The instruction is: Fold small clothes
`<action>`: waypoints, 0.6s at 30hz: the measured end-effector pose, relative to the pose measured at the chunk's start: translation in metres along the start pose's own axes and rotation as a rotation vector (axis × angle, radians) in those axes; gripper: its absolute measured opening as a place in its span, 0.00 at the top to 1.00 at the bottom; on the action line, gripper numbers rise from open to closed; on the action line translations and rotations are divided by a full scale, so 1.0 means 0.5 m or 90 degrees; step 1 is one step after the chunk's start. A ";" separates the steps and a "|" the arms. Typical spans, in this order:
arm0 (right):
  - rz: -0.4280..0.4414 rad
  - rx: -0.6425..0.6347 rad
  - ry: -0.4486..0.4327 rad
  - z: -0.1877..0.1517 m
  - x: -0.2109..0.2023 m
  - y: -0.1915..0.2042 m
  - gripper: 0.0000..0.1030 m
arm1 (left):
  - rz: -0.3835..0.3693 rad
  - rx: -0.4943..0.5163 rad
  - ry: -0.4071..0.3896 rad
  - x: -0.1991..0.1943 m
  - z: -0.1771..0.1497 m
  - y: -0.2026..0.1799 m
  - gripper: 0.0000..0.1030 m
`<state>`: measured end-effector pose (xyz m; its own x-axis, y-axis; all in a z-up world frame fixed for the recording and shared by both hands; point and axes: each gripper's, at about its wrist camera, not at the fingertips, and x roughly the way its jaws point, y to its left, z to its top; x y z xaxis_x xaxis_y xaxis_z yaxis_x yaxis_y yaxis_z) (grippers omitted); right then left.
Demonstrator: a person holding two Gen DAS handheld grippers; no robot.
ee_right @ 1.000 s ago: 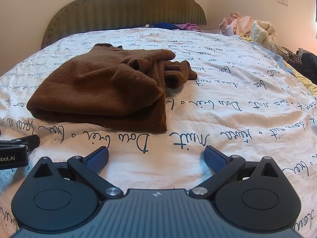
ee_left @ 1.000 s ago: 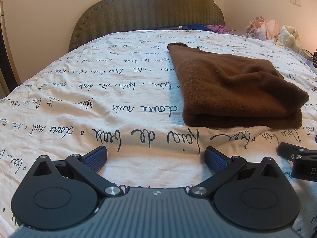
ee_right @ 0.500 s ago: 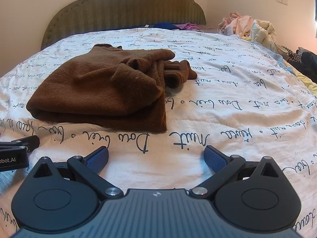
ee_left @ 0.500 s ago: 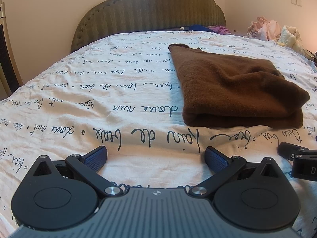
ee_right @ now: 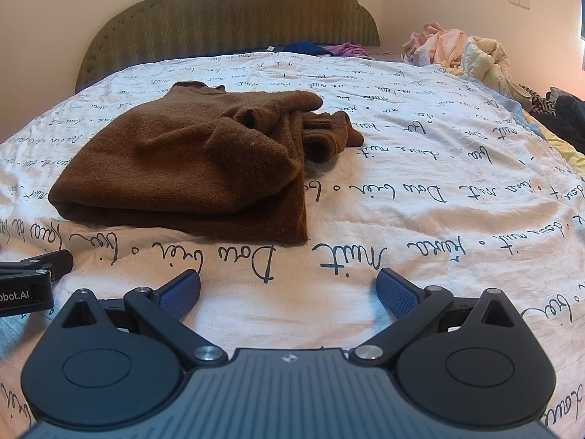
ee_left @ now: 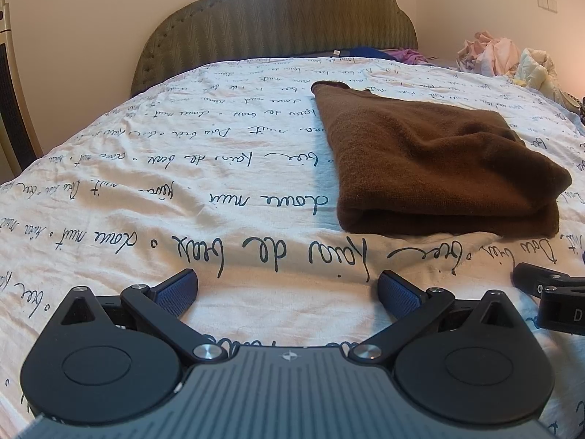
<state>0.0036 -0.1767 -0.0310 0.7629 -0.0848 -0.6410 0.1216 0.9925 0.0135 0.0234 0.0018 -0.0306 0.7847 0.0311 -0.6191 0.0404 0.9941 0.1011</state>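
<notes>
Both claws sat low over the bedspread (ee_left: 182, 190) with their jaws spread wide and nothing between the blue pads: the left gripper (ee_left: 288, 289) had only printed cloth ahead of it, and the right gripper (ee_right: 289, 289) the same. The brown sweater (ee_right: 190, 168) lay ahead and to the left of the right claw, ahead and to the right of the left one, apart from both. It was folded in a thick bundle, but a sleeve end (ee_right: 329, 135) trailed loose on the far right side. The risk, as judged from this, was that a pinch at the near folded edge would catch only the top layer, or the bedspread with it, and drag the bundle open; the loose sleeve could also slip out during a further fold.
</notes>
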 end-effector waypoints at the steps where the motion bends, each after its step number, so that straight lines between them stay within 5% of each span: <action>1: 0.000 0.000 0.000 0.000 0.000 0.000 0.00 | 0.000 -0.001 0.000 0.000 0.000 0.000 0.00; 18: -0.001 0.011 -0.009 -0.001 -0.005 -0.003 0.00 | -0.012 -0.006 -0.002 -0.004 -0.002 0.002 0.00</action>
<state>0.0011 -0.1778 -0.0296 0.7710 -0.0882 -0.6307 0.1342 0.9906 0.0255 0.0214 0.0030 -0.0300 0.7857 0.0125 -0.6184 0.0495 0.9953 0.0830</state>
